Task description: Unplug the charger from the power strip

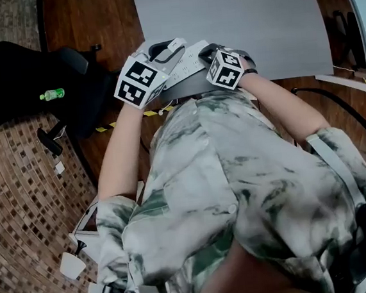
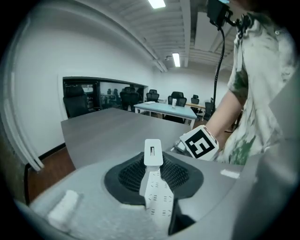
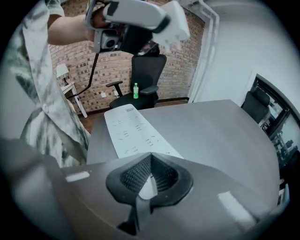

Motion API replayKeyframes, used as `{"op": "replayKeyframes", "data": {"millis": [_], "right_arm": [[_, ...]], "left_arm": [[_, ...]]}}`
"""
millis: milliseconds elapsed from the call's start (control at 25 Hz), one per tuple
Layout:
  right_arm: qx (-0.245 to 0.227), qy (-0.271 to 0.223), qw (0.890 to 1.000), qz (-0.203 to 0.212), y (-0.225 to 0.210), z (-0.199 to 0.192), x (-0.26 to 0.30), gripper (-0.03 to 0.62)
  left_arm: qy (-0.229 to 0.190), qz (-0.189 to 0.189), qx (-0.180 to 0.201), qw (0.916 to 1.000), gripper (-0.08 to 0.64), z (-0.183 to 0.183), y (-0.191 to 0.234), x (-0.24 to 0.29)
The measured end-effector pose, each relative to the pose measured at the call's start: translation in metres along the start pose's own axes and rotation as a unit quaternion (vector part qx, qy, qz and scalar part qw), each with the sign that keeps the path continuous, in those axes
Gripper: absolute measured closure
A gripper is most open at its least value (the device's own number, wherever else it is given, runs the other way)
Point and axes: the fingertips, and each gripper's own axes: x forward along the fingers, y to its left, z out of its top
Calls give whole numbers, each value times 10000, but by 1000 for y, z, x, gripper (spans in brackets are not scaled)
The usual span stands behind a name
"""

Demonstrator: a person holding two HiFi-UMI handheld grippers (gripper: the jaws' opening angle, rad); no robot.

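Charger (image 2: 153, 151) in left tongs (image 2: 153, 164), power strip (image 3: 131, 131) in right tongs (image 3: 150, 171)

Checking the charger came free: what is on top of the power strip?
Only bare sockets show on the power strip; the right tool covers its near end. The charger hangs above in the left tool.

The small white charger (image 2: 153, 152), a slot in its face, is out of the sockets, held upright between the left fingers (image 2: 129, 174) above the long white power strip (image 3: 133, 131), which lies flat on the grey bench (image 3: 220, 126).
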Motion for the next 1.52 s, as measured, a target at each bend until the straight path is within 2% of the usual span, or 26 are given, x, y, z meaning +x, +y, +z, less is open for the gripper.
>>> {"op": "replayKeyframes", "data": {"millis": [120,280,480,560,680,800,920,1040,1200,1360,1520], "right_arm": [[191,-314,9990,-255,-4,9,-15,591],[440,-756,9942,-625,3,29,-48,591],[729,-1093,9870,-930,41,45,-88,591],[839,-1323,9823,-1028,62,54,-106,591],[1077,-1639,9760,-942,115,58,-131,591],[1232,-1733,9734,-852,157,60,-151,590],[1097,-1724,9761,-741,192,63,-165,591],[921,-1800,9764,-757,223,59,-186,590],[888,-1945,9732,-841,249,45,-212,589],[931,-2084,9688,-971,271,18,-244,589],[1038,-2231,9630,-1100,301,-25,-286,589]], "left_arm": [[-316,266,-509,9979,456,-11,-4,-45],[-704,549,-1184,9889,456,-36,-11,-104],[-1139,675,-1379,9816,456,-61,-33,-163],[-1307,625,-1395,9796,456,-68,-47,-178],[-1382,497,-1444,9786,456,-84,-88,-195],[-1437,341,-1412,9789,456,-90,-118,-203],[-1462,310,-1371,9792,456,-93,-148,-212],[-1466,145,-1163,9822,456,-86,-189,-211],[-1337,65,-709,9885,456,-73,-231,-202],[-1387,47,-603,9885,456,-58,-276,-192],[-1440,67,-618,9876,456,-39,-331,-177]]}}
